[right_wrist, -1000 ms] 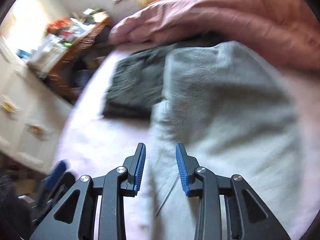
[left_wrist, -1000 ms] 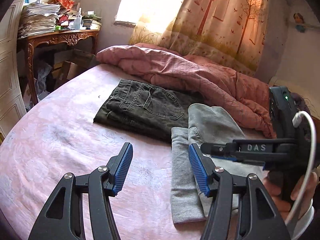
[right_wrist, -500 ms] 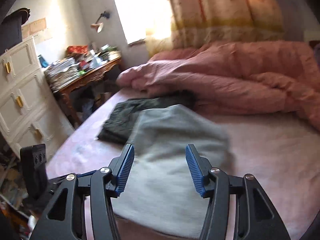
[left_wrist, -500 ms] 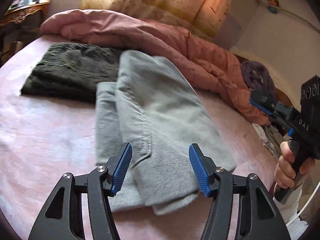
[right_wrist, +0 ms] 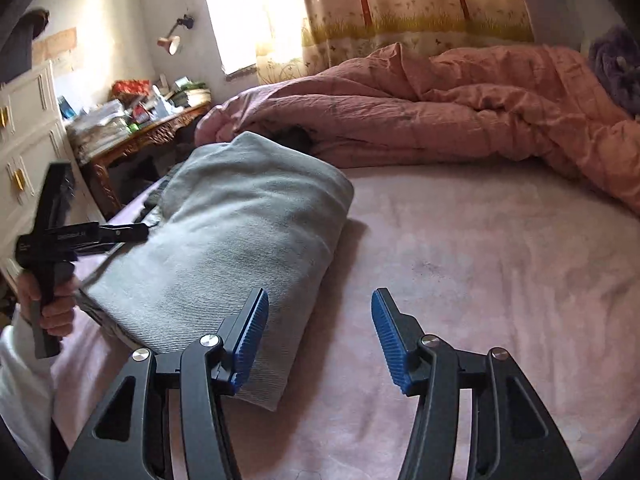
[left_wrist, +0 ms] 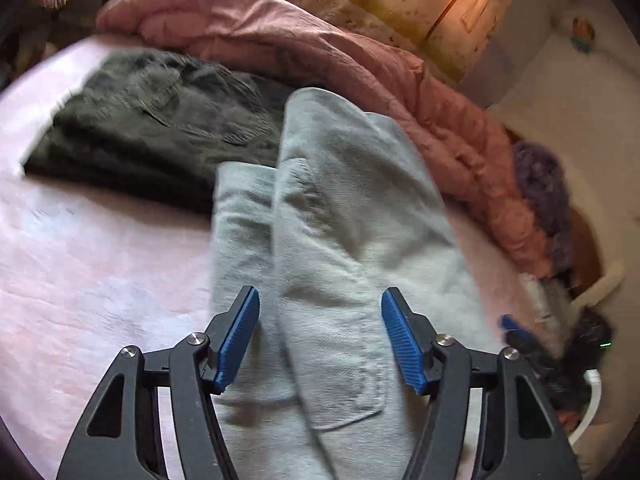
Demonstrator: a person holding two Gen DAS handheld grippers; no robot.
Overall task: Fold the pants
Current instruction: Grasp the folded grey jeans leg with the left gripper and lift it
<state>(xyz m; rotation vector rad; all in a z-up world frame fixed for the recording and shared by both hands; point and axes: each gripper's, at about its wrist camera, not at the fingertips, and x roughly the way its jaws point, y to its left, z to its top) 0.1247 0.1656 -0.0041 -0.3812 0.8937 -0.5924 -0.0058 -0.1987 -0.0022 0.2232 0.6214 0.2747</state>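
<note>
Since a second ago both grippers have swung to the near edge of the grey pants (left_wrist: 344, 240), and the right gripper (right_wrist: 318, 340) has let go of the cloth it was closed over. Its jaws opened within that second and now stand apart, with only the pink bed sheet (right_wrist: 480, 248) between them; its left pad (right_wrist: 250, 336) sits just at the folded bundle's corner, contact unclear. The left gripper (left_wrist: 318, 338) hovers over the near end of the pants, its jaws having just narrowed slightly yet still spread, blue pads either side of the fabric without pinching it. Folded, the pants lie on the sheet beside dark folded jeans (left_wrist: 160, 128), near the pink duvet (right_wrist: 440, 120).
</note>
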